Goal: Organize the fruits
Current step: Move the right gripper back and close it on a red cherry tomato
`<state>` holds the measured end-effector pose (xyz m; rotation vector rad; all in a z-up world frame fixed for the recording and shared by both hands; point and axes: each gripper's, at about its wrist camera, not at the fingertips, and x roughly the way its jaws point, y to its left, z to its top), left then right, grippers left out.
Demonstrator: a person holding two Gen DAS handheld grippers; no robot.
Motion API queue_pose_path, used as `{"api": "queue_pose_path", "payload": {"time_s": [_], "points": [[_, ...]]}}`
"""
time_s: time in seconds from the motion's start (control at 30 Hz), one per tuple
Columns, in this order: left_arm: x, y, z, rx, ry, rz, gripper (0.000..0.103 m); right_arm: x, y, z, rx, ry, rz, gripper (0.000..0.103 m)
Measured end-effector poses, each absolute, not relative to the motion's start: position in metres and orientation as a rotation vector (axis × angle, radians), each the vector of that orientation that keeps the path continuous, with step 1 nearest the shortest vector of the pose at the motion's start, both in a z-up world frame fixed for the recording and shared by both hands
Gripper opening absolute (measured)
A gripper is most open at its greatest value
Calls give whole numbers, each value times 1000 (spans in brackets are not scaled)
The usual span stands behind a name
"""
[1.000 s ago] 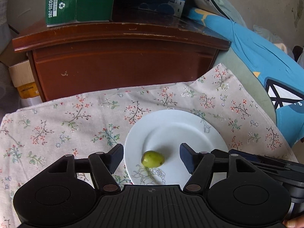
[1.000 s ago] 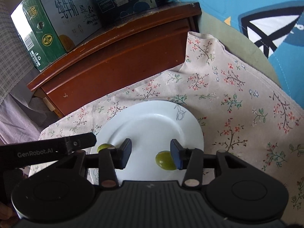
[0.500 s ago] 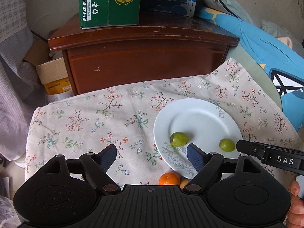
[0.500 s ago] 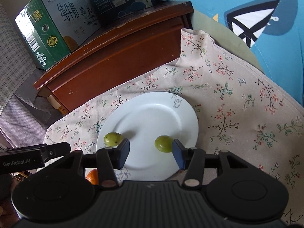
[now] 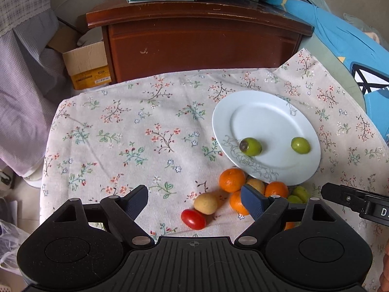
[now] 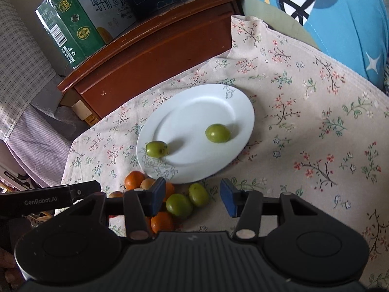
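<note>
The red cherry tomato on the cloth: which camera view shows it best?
The left wrist view. There the red cherry tomato lies in full sight on the floral cloth, touching a small yellow fruit. In the right wrist view the gripper body hides it almost completely, so it cannot be judged there.

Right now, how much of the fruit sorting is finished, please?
Done: two green fruits lie on the white plate. In hand: nothing; the left claw and right claw are open and empty. Left: the oranges, tomato, yellowish fruits and two more green ones on the cloth.
</note>
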<state>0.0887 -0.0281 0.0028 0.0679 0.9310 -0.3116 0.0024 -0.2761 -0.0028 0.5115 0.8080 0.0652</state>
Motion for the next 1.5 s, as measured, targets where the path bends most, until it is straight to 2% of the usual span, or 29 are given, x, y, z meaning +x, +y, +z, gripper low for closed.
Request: {"api": "queue_pose_path", "payload": {"time_s": [0.37,0.83,0.93,1.27,1.43,1.5], "points": [[77,-18,-21,127,959,-328,85,-20,-251,-13,453,862,130,50],[75,-24,-38,206,910,-379,81,-24,-225,-30,348,928,179,50],[75,-26,-38,199,901,-401,77,-23,-222,-32,321,920,178,50],[78,-29,-46,207,912,-434,53,-20,-216,-34,259,889,183,37],[77,-31,-49,208,914,-441,51,-19,-211,-34,226,876,192,33],[76,-31,-49,209,910,-455,42,-19,-210,-35,222,873,193,28]]}}
